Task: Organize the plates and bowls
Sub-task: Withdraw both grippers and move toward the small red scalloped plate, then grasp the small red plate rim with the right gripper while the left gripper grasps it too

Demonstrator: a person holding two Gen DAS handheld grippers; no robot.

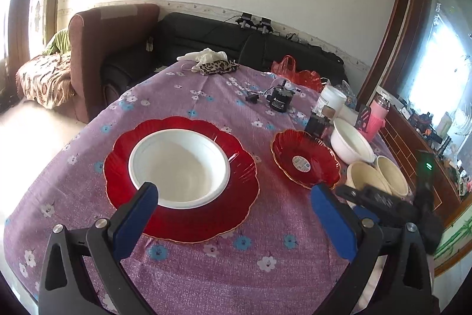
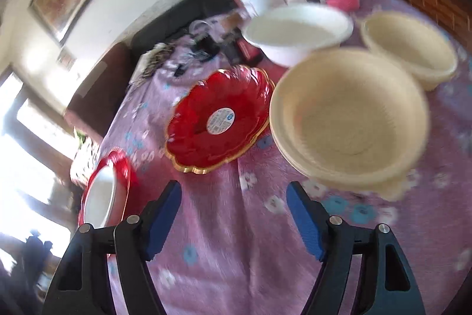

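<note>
A large red flower-shaped plate (image 1: 183, 214) lies on the purple floral tablecloth with a white bowl (image 1: 179, 169) sitting in it. My left gripper (image 1: 234, 197) is open and empty just in front of it. A small red plate (image 1: 303, 161) with a sticker lies to the right; it also shows in the right wrist view (image 2: 219, 117). Beside it stand a white bowl (image 2: 298, 33) and two beige bowls (image 2: 349, 120) (image 2: 410, 49). My right gripper (image 2: 234, 194) is open and empty, in front of the small red plate and the near beige bowl.
At the table's far side lie a black motor-like part (image 1: 279, 101), a white jar (image 1: 330, 102), a pink bottle (image 1: 377, 114), a red plastic bag (image 1: 298, 73) and a leopard-print pouch (image 1: 218, 67). Sofas stand behind the table. A wooden cabinet (image 1: 413, 143) is on the right.
</note>
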